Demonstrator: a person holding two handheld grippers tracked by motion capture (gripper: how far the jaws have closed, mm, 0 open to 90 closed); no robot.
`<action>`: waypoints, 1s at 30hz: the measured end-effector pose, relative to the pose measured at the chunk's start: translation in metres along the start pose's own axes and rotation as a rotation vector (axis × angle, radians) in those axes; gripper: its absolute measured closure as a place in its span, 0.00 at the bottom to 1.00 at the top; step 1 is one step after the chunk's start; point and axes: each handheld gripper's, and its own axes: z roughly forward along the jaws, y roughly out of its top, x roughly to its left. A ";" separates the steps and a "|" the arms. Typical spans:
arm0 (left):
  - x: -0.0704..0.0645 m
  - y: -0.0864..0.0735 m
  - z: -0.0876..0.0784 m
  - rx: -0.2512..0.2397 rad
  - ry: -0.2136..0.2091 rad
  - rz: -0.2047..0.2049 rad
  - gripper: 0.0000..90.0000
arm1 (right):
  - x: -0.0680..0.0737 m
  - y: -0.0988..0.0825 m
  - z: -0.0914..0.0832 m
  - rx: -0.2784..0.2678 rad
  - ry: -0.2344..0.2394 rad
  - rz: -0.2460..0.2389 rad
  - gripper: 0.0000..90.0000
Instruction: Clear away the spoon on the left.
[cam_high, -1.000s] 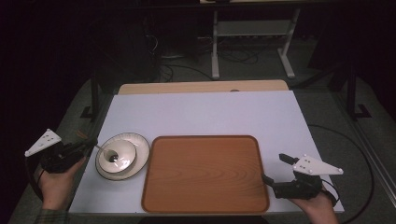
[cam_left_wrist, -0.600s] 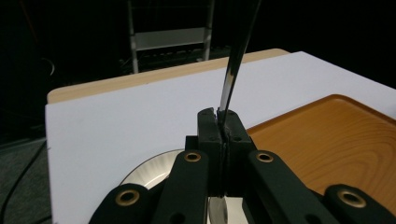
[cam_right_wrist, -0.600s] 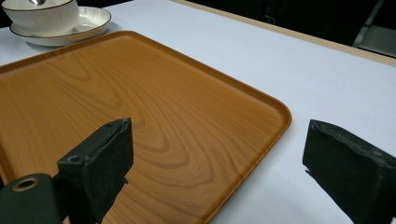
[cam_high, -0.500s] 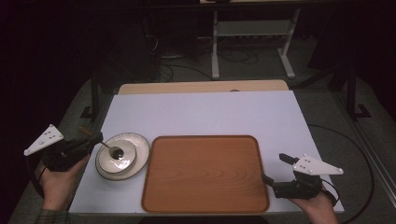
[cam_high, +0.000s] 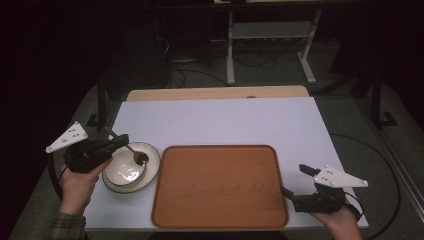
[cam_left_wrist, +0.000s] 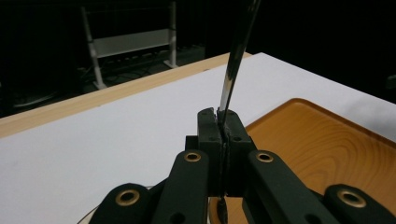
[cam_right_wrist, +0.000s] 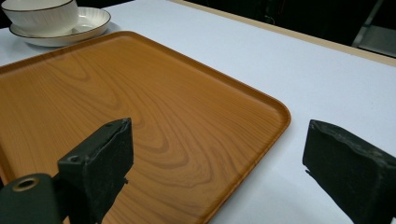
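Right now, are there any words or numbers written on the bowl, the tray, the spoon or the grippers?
None: no word, number or sign can be read anywhere.
The round white bowl and its white saucer are plain.
The orange-brown wooden tray shows only wood grain.
The thin metal spoon and the black left gripper and black right gripper bear no lettering.

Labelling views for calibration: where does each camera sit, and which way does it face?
High view: above the person's side, facing forward and down; both hands, left gripper gripping spoon, right gripper.
Left gripper view: along its shut jaws across the table.
Right gripper view: along its open jaws toward the bowl.
Shared: tray.
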 end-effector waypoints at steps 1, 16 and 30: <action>-0.002 0.000 0.002 0.004 -0.007 0.003 0.98 | 0.000 0.000 0.000 0.000 0.000 0.000 0.09; -0.023 -0.013 0.037 0.115 -0.081 0.038 0.98 | 0.000 0.000 0.000 0.002 0.001 -0.001 0.09; -0.035 -0.025 0.054 0.196 -0.106 0.066 0.98 | 0.000 0.000 -0.001 -0.001 -0.001 0.000 0.09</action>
